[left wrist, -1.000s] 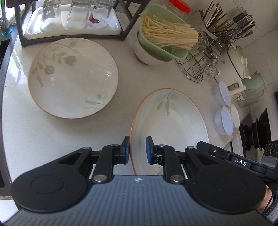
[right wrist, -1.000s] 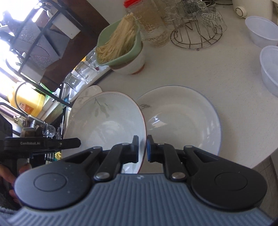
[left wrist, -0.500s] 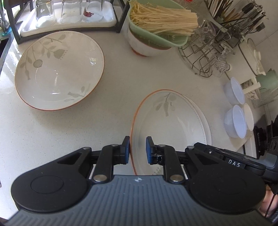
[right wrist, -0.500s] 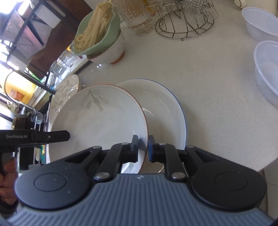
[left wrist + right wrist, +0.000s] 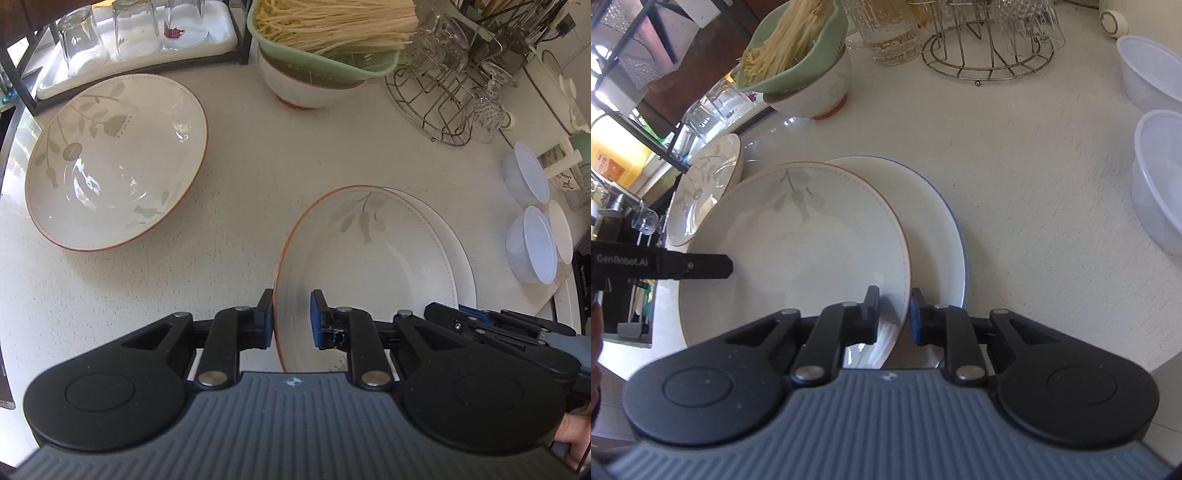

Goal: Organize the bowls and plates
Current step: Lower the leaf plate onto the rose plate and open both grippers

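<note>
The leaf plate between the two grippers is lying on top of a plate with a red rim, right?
Not quite. The leaf plate does lie on another plate, but that one's rim is blue, not red. The thin reddish rim belongs to the leaf plate itself. The right wrist view shows the blue edge clearly.

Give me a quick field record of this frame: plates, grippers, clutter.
held plate: leaf plate, orange rim, lying on the blue-rim plate
left gripper: straddles leaf plate's rim
right gripper: jaws opening, leaf plate's rim between them
other plate: big leaf plate, apart on the counter
clutter: noodle colander on a bowl, wire rack, plastic bowls
</note>
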Motion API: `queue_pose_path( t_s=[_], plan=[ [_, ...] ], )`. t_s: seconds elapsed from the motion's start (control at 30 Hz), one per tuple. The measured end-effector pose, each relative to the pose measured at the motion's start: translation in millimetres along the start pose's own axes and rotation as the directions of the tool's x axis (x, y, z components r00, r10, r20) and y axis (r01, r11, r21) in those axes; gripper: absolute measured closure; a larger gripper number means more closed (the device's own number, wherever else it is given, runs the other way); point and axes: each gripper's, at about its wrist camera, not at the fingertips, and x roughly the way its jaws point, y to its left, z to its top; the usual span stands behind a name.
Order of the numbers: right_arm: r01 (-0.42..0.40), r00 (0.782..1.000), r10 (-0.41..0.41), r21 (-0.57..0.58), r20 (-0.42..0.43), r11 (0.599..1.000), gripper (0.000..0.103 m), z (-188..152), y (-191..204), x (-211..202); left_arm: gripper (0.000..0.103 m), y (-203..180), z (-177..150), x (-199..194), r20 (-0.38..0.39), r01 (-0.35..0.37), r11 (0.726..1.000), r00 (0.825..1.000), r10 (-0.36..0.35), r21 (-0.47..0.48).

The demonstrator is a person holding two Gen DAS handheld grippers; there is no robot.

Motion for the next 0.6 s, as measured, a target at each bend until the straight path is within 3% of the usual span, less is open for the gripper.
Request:
queue_pose_path(
  t_s=[0.3, 0.43, 0.6],
  plan=[
    [0.110, 0.993, -0.105, -0.096, 0.058, 0.989, 0.079, -6, 10, -5, 0.073, -26, -2, 12, 0.007, -0.104, 0.992, 0.995, 0.104, 0.075],
    [0.120, 0.990, -0.113, -0.088, 0.084, 0.989, 0.080, -6, 5, -12, 0.069, -33, -4, 14, 0.030, -0.132, 0.986, 0.991, 0.130, 0.099],
    [0.105, 0.991, -0.098, -0.068, 0.095, 0.992, 0.083, -6, -3, -17, 0.056, -43, -11, 8, 0.075, -0.137, 0.983, 0.989, 0.129, 0.120]
  ],
)
